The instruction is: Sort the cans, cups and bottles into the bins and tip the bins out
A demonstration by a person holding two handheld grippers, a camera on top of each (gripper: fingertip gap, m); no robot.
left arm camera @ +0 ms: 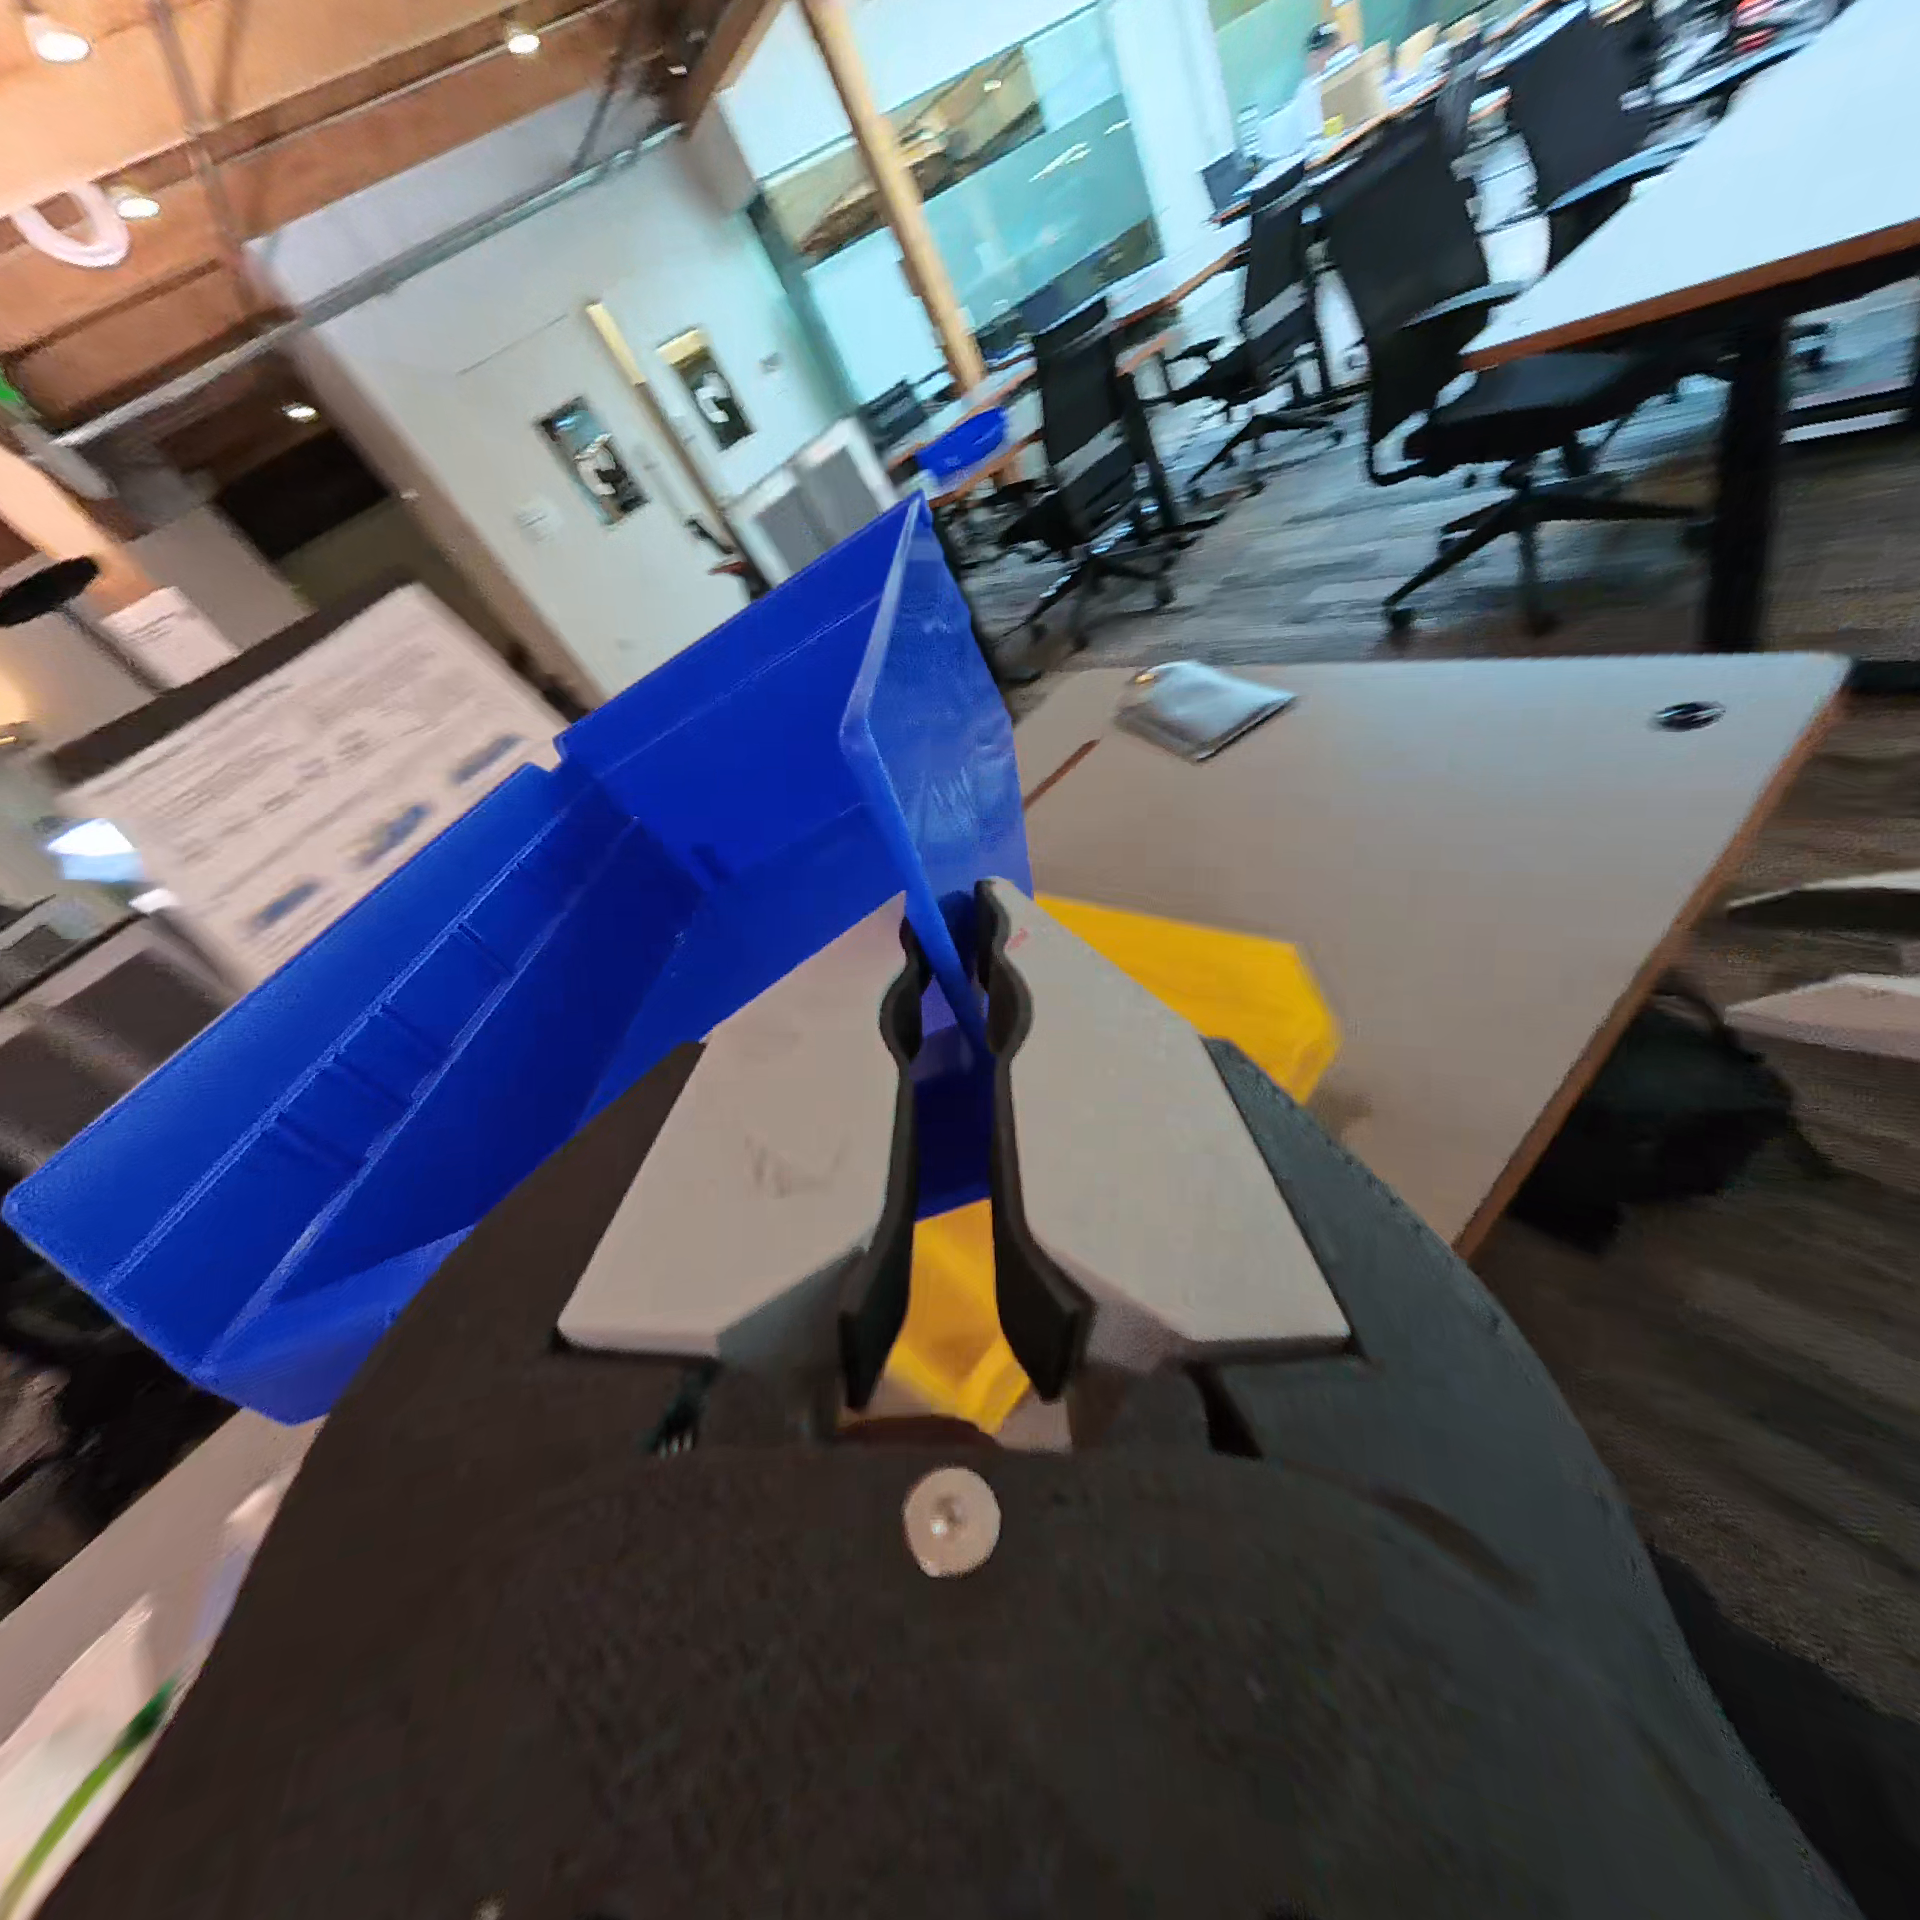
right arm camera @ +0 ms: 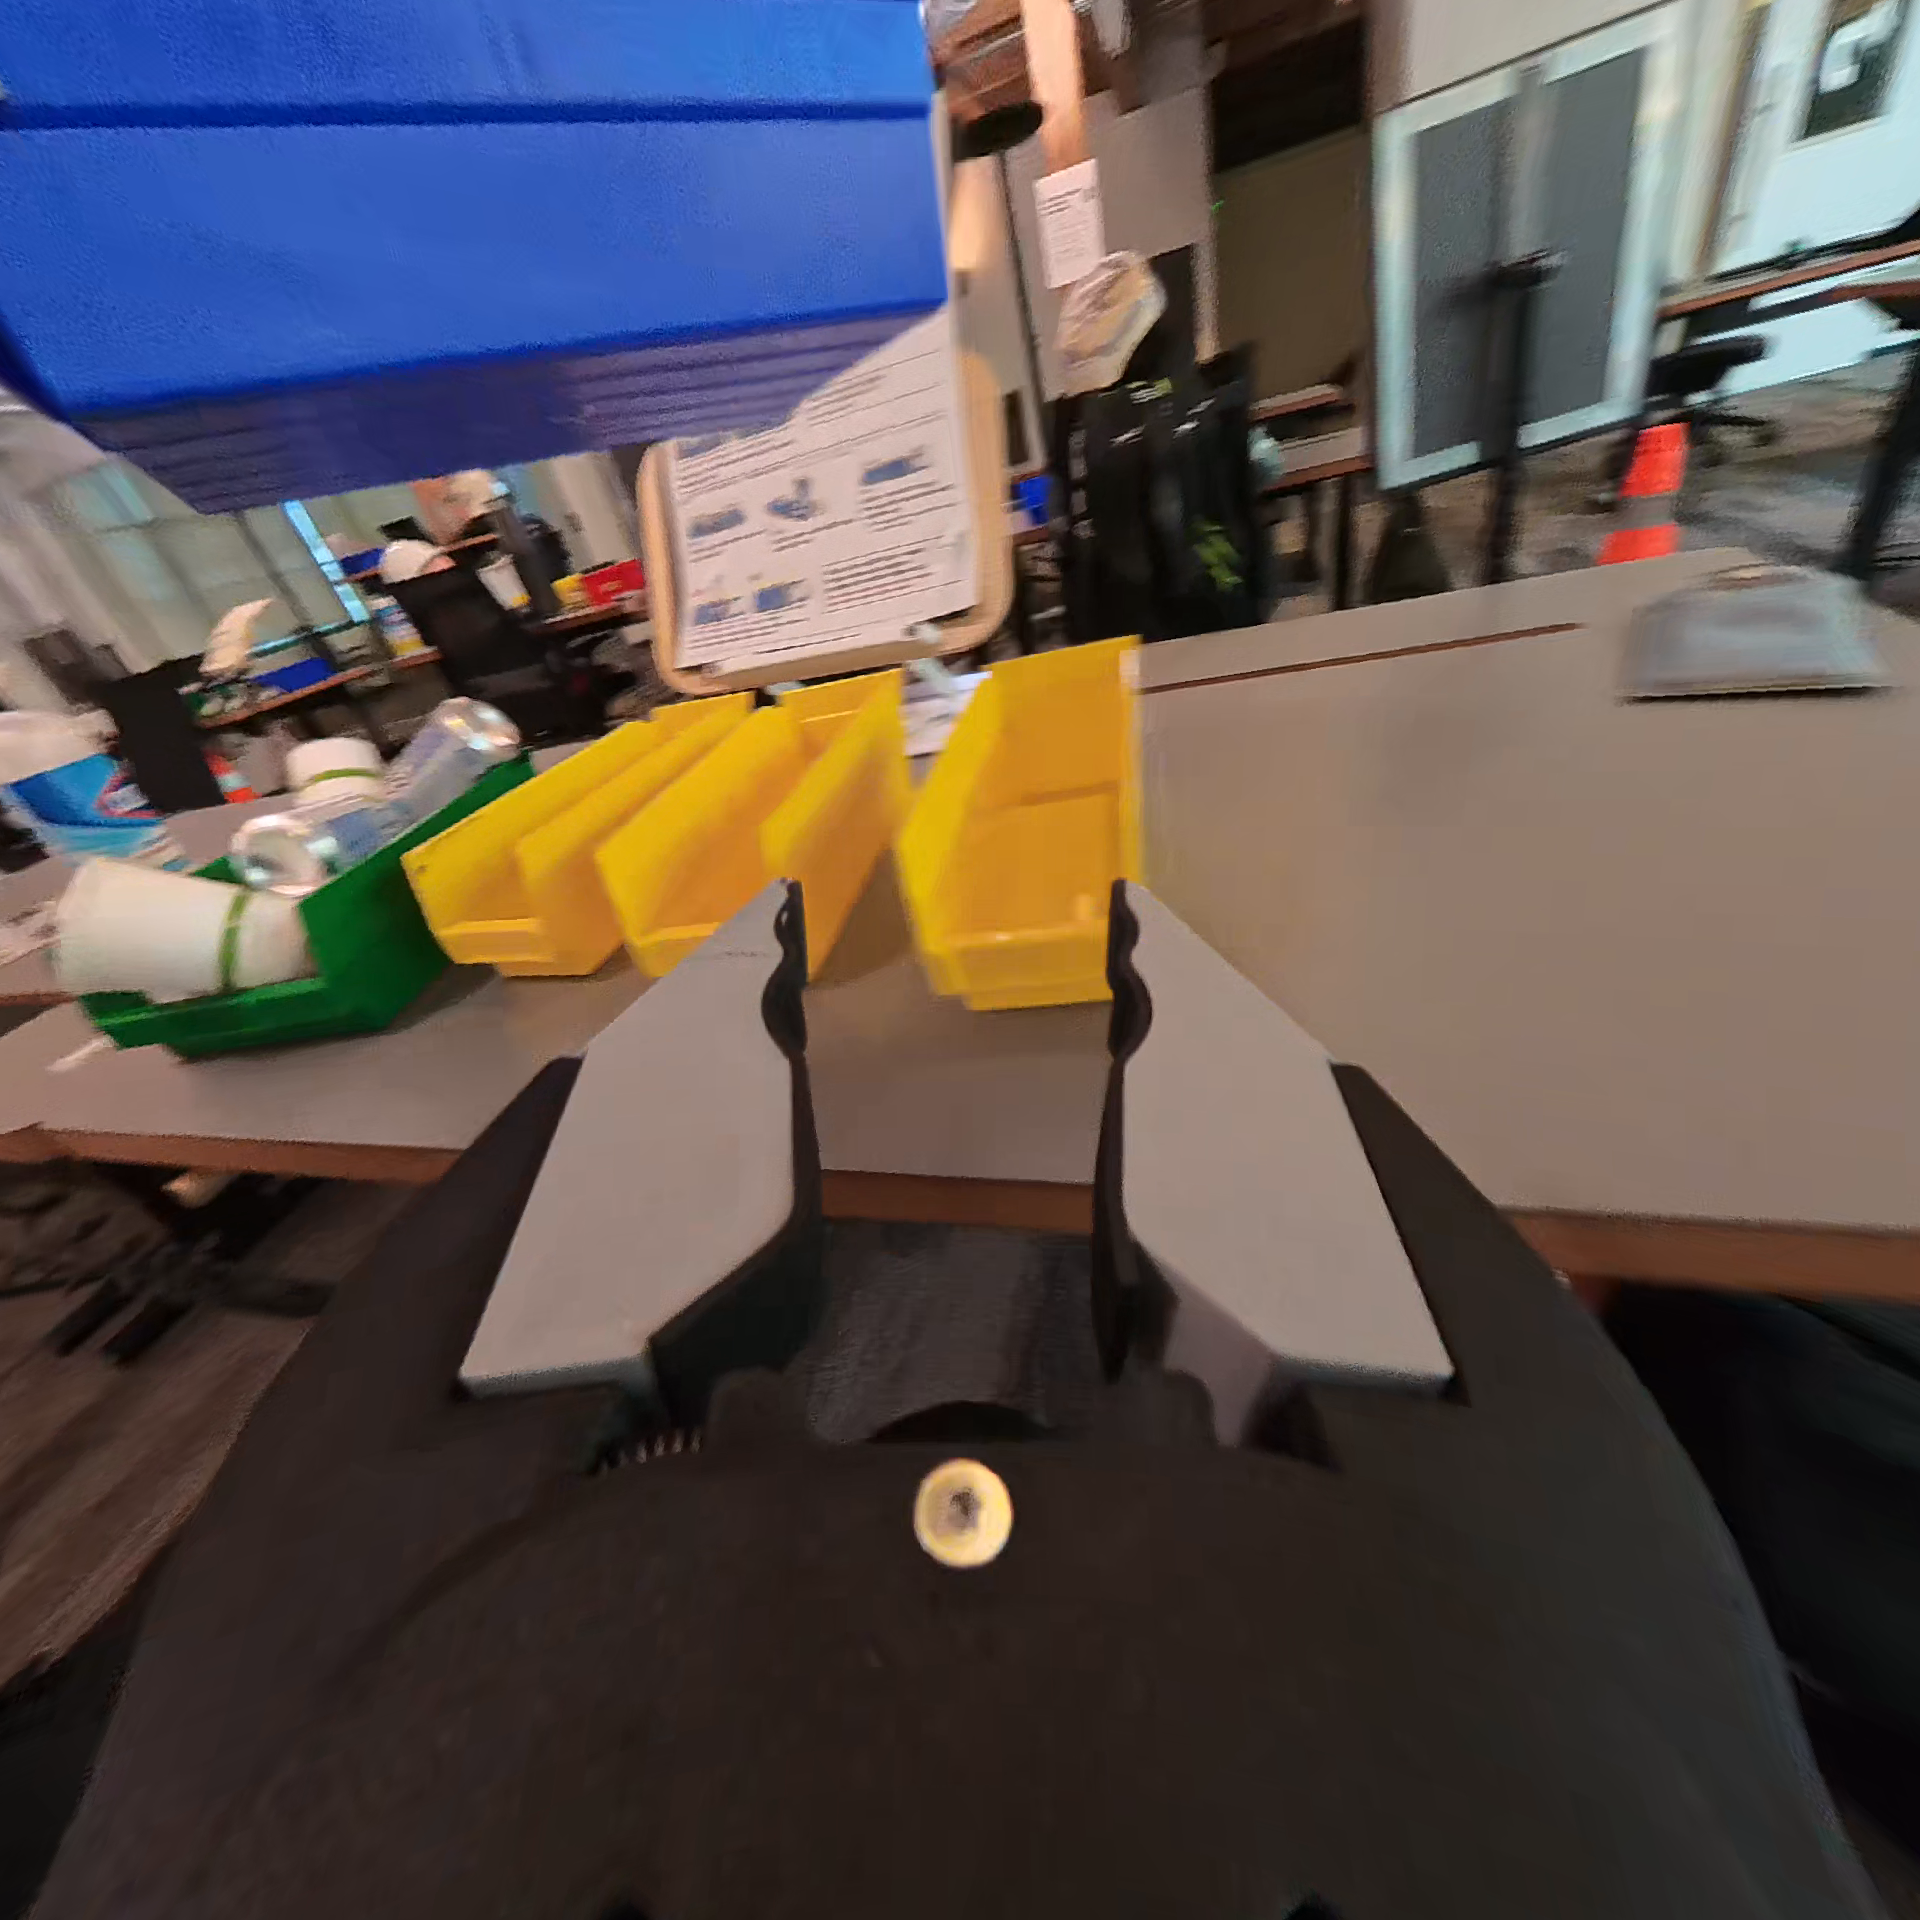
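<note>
Left claw [left arm camera: 951,961] is clamped tight on the thin wall of the blue bin [left arm camera: 582,935], which hangs tilted in the air above the bench [left arm camera: 1455,914], its open inside running off toward eight o'clock. A yellow bin [left arm camera: 1226,987] sits on the bench just beneath. Over on the right, the right claw [right arm camera: 954,940] is spread wide, gripping nothing. Ahead of it stand three yellow bins [right arm camera: 1023,831] in a row, and at nine o'clock the green bin [right arm camera: 343,956] carries cups [right arm camera: 166,930] and bottles [right arm camera: 343,810]. The blue bin looms at eleven o'clock.
</note>
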